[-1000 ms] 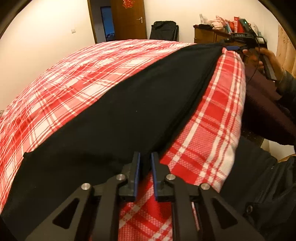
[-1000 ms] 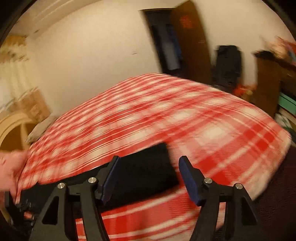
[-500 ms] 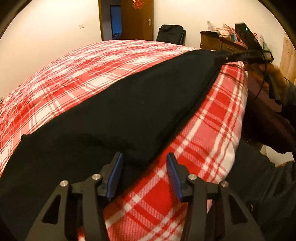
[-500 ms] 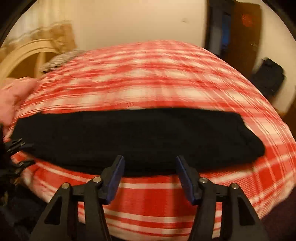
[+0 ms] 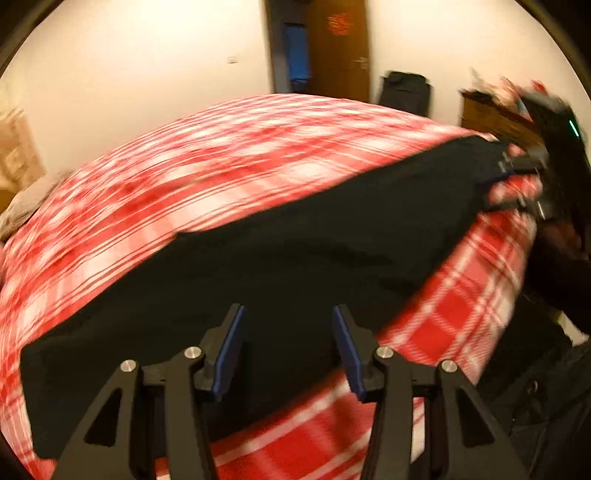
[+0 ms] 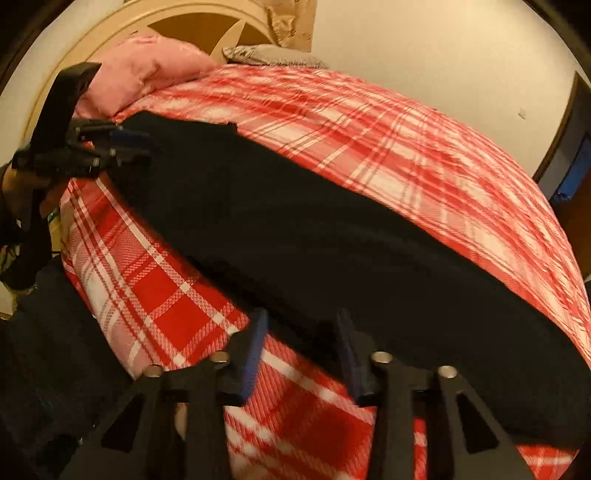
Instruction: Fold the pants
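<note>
Black pants [image 5: 288, 266] lie in a long band along the near edge of the bed with the red and white plaid cover [image 5: 207, 166]. My left gripper [image 5: 286, 347] is open over one end of the pants, its fingers apart above the cloth. My right gripper [image 6: 301, 350] is open at the near edge of the pants [image 6: 295, 229], at the other end. Each gripper shows in the other view: the right one [image 5: 524, 177] at the far end of the pants, the left one [image 6: 122, 144] at the far end near the pillow.
A pink pillow [image 6: 147, 74] and a grey cloth [image 6: 273, 55] lie at the head of the bed by a wooden headboard [image 6: 192, 22]. A brown door [image 5: 336, 48], a black bag [image 5: 406, 92] and a wooden dresser [image 5: 495, 114] stand beyond the bed. The person's dark clothes [image 5: 546, 387] are beside the bed edge.
My left gripper has opened and let go of the pants edge. The right gripper swung round from the bare bedcover to the near edge of the pants, staying open.
</note>
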`<state>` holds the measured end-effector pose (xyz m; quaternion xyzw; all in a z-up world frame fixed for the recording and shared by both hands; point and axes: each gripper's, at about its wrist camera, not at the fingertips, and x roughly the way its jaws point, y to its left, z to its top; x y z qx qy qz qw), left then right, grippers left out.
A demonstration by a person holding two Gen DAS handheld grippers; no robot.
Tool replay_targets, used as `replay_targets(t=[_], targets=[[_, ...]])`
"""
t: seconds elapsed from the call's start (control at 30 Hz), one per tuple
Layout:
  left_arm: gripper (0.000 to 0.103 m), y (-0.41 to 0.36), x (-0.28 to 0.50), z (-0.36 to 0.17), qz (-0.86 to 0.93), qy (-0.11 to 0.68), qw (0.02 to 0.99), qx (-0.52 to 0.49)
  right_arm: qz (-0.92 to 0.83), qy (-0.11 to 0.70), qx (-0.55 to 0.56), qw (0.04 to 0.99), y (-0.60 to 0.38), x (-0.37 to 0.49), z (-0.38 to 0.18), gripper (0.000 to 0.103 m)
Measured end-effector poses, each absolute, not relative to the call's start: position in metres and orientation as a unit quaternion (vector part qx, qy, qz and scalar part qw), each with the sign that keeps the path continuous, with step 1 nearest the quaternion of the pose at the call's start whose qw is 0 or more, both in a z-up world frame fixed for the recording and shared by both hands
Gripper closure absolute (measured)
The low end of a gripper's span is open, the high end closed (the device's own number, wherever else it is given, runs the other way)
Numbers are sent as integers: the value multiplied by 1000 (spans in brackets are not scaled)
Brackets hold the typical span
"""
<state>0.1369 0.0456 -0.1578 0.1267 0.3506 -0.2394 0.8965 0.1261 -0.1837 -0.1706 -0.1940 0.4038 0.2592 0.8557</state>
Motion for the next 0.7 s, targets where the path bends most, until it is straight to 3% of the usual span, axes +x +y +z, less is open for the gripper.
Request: replay_targets(t=[0.1, 0.13, 0.17, 0.4, 0.57, 0.7], targets=[[51, 75, 146, -160, -198, 360, 906, 101, 253, 412, -189, 855, -182, 135, -180, 88], [51, 83, 149, -161, -184, 362, 909, 97, 260, 412, -185, 854, -182, 134, -179, 98], [51, 90, 154, -164, -169, 365, 911, 90, 262, 414, -186, 852, -182, 133, -178, 99], [51, 155, 170, -178, -99, 391, 915, -17, 264, 427, -229, 834, -176, 121, -183, 100], [51, 178, 169, -167, -66, 368, 927, -17, 266, 440, -238, 824, -173, 129, -181, 98], [51, 204, 177, -163, -32, 361, 932, -24, 276, 444, -205, 828, -177, 146, -156, 91]])
